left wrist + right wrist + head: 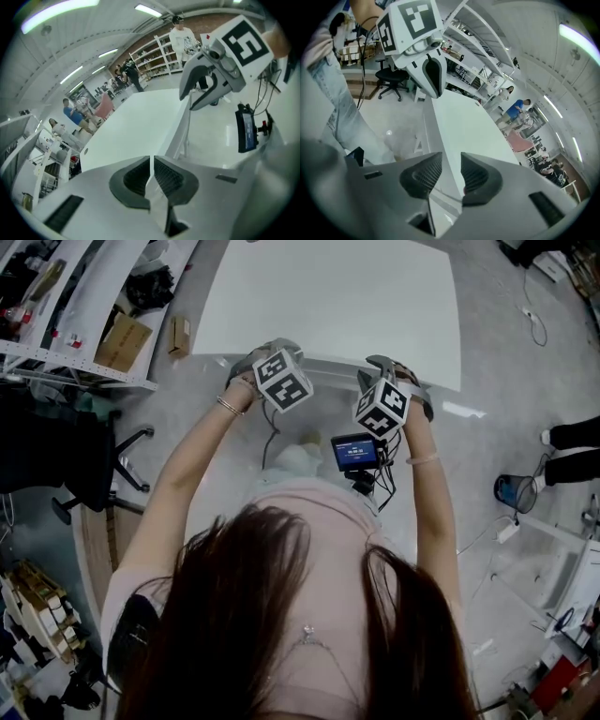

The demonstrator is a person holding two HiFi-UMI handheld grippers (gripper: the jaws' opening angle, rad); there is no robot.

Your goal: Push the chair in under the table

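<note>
A white table (pixel 328 296) lies ahead of me, also in the left gripper view (pixel 136 126) and the right gripper view (pixel 464 122). Both grippers hang side by side just above its near edge. My left gripper (pixel 267 351) (pixel 151 161) is shut, its pads nearly touching, with nothing between them. My right gripper (pixel 389 367) (pixel 451 161) is open and empty; the table's edge shows through the gap. Each gripper appears in the other's view: right gripper (pixel 201 89), left gripper (pixel 431 75). I see no chair at the table's near side; the space under the top is hidden.
A black office chair (pixel 89 460) (pixel 391 77) stands on the floor to the left. Shelving (pixel 84 296) and cardboard boxes (pixel 122 341) are beyond it. A blue bin (pixel 516 491) and someone's legs (pixel 572 451) are at the right. A small screen (pixel 356 451) hangs by my chest. People (pixel 75 115) stand far off.
</note>
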